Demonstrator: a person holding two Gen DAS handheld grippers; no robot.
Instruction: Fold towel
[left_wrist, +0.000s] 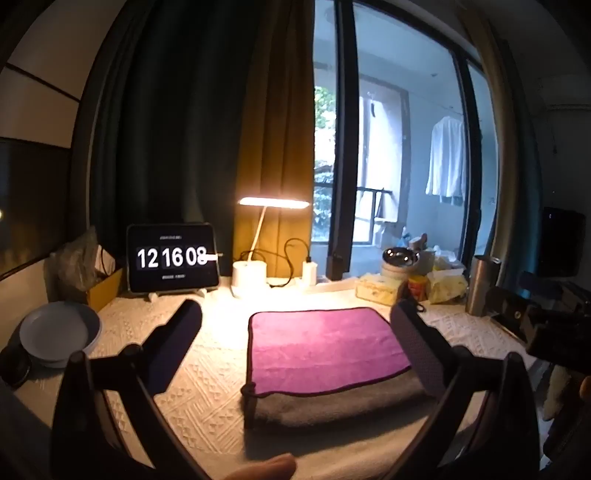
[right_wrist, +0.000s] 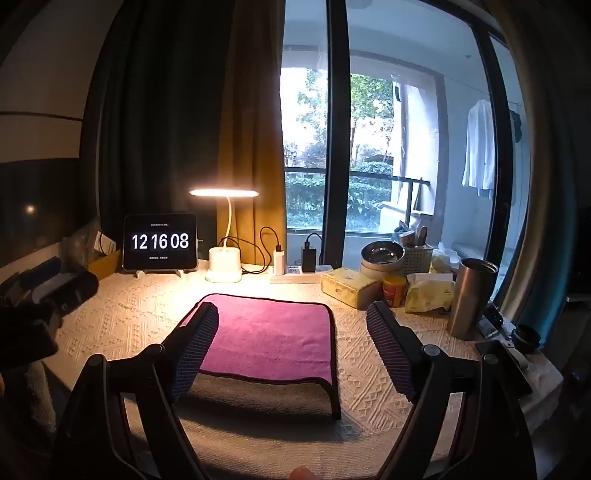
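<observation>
Magenta-and-grey towel (left_wrist: 325, 362) lies folded flat on the white textured table (left_wrist: 192, 380), just before a lit lamp (left_wrist: 273, 202). Left claw (left_wrist: 295, 350) and right claw (right_wrist: 291, 350) hover above it, both released, grasping nothing.

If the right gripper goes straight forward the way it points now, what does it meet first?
Most likely the towel: the open right gripper points down at the purple top layer, which lies between its fingers. Nothing shows in between, though depth is hard to judge here.
</observation>
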